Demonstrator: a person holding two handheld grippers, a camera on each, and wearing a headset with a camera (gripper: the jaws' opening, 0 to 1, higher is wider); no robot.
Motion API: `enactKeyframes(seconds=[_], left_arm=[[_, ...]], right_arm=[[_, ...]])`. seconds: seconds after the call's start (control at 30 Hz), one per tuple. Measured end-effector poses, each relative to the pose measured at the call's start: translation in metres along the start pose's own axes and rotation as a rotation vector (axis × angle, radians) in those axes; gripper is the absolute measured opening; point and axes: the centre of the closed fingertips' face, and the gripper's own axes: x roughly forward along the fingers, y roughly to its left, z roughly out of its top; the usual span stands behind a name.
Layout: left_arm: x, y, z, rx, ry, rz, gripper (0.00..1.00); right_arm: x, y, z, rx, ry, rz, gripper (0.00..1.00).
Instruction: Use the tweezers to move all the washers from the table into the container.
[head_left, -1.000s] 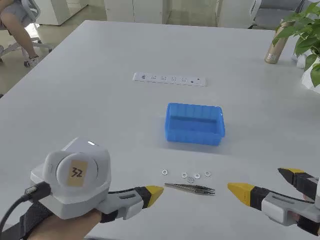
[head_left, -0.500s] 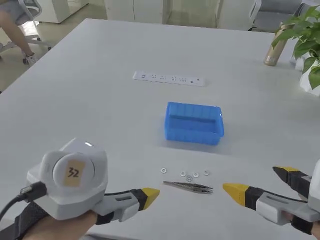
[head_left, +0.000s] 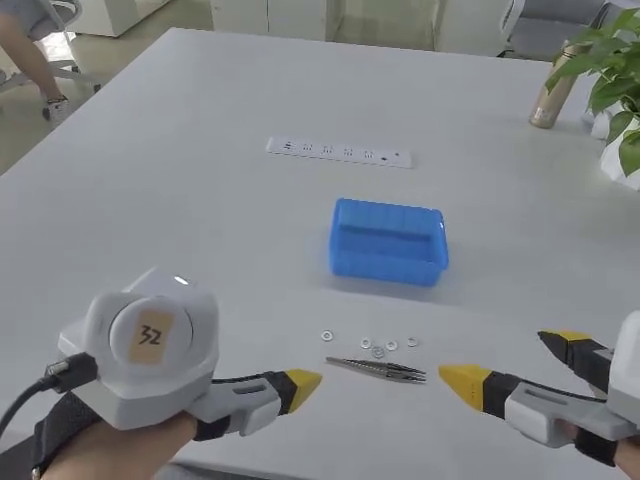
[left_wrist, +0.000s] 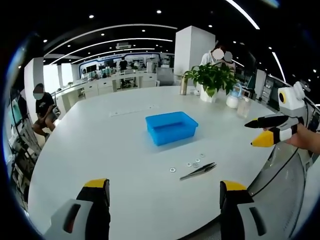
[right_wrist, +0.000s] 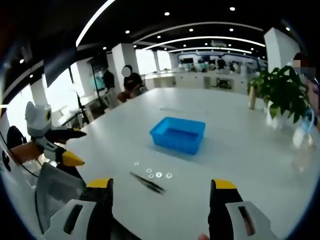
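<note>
Slim metal tweezers (head_left: 378, 370) lie flat on the white table (head_left: 200, 230). Several small washers (head_left: 378, 346) sit in a loose row just beyond them. Further back stands the blue plastic container (head_left: 388, 268). My left gripper (head_left: 290, 390) hovers open at the near left, its yellow tip short of the tweezers' handle end. To the right of the tweezers' points, my right gripper (head_left: 510, 362) hangs open. The left gripper view shows its open gripper (left_wrist: 164, 186), the tweezers (left_wrist: 198, 170), washers (left_wrist: 192, 163) and container (left_wrist: 172, 136). The right gripper view shows its open gripper (right_wrist: 160, 184), tweezers (right_wrist: 147, 182) and washers (right_wrist: 152, 173).
A white power strip (head_left: 338, 153) lies behind the container. A gold bottle (head_left: 548, 95) and a potted plant (head_left: 615, 70) stand at the far right. A seated person (head_left: 25, 45) is off the table's far left corner. The table's near edge runs just below the grippers.
The head camera has shifted slightly, so the whole scene sits a little differently. Both grippers stay open in about the same places. The tweezers and washers have not moved.
</note>
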Motion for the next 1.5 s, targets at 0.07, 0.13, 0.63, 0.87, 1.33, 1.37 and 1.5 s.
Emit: enactKeyframes(seconds=[0.07, 0.13, 0.63, 0.87, 1.33, 1.37, 1.5], left_arm=[[0.001, -0.001, 0.001, 0.002, -0.001, -0.003, 0.92], [0.002, -0.002, 0.000, 0.003, 0.001, -0.006, 0.92], [0.005, -0.005, -0.003, 0.005, 0.015, -0.020, 0.90], [0.010, -0.006, -0.002, 0.012, 0.018, -0.035, 0.89], [0.040, -0.016, -0.005, 0.107, 0.073, -0.154, 0.64], [0.044, -0.017, -0.007, 0.114, 0.082, -0.166, 0.62], [0.057, -0.022, -0.011, 0.143, 0.109, -0.206, 0.50]], right_arm=[[0.000, 0.000, 0.000, -0.002, 0.004, 0.001, 0.77], [0.001, 0.000, 0.000, -0.001, 0.004, 0.000, 0.77], [0.004, 0.001, -0.002, -0.006, 0.010, 0.005, 0.77], [0.007, 0.001, -0.005, -0.011, 0.021, 0.006, 0.77], [0.016, 0.001, -0.013, -0.010, 0.043, 0.012, 0.67], [0.016, 0.001, -0.013, -0.009, 0.045, 0.014, 0.66], [0.021, 0.006, -0.017, -0.011, 0.070, 0.027, 0.64]])
